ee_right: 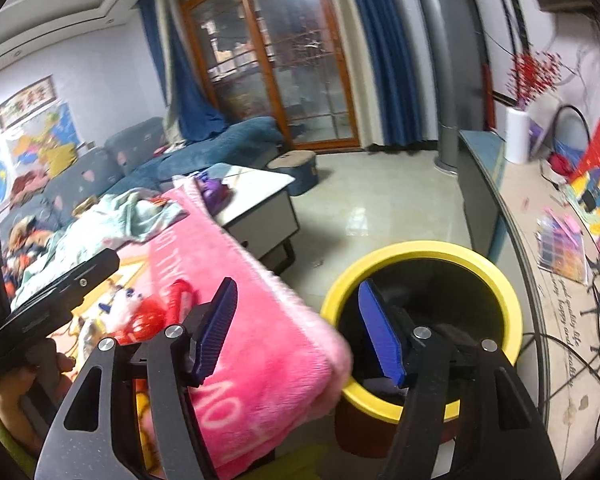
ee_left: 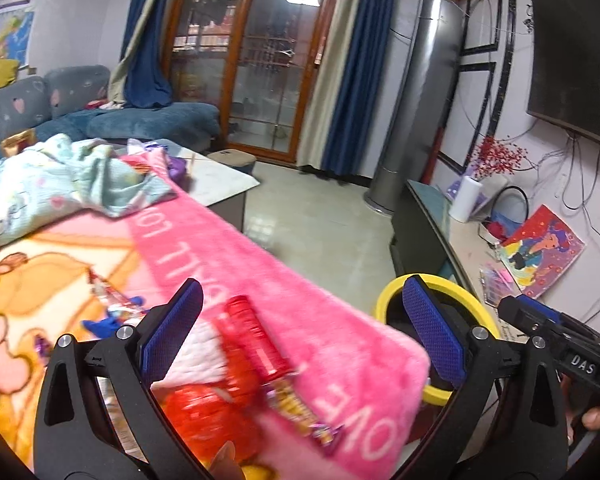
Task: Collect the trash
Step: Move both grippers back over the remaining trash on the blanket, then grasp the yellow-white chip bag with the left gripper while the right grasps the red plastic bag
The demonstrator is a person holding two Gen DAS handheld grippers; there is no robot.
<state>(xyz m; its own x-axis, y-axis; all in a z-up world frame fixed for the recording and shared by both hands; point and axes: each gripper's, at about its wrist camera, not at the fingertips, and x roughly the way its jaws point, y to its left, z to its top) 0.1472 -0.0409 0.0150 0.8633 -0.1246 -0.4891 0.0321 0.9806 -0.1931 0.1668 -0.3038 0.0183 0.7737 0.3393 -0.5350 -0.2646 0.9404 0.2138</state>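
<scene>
A: While both claws gape empty, left claw [ee_left: 300, 328] hovers over red wrapper [ee_left: 256, 336] on pink blanket [ee_left: 320, 320].

B: Right claw [ee_right: 296, 328] above yellow-rimmed bin [ee_right: 420, 252]. Risk: plush blanket snagging, thin wrapper slipping.

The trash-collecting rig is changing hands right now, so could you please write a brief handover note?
Left gripper: open, empty, above the red wrapper on the pink blanket.
Right gripper: open, empty, over the blanket's edge and the yellow-rimmed bin.
The bin stands on the floor beside the blanket; its contents cannot be seen.
Left to do: the red wrapper, the yellow snack wrapper and the wrappers near the blue scrap all lie uncollected.
</scene>
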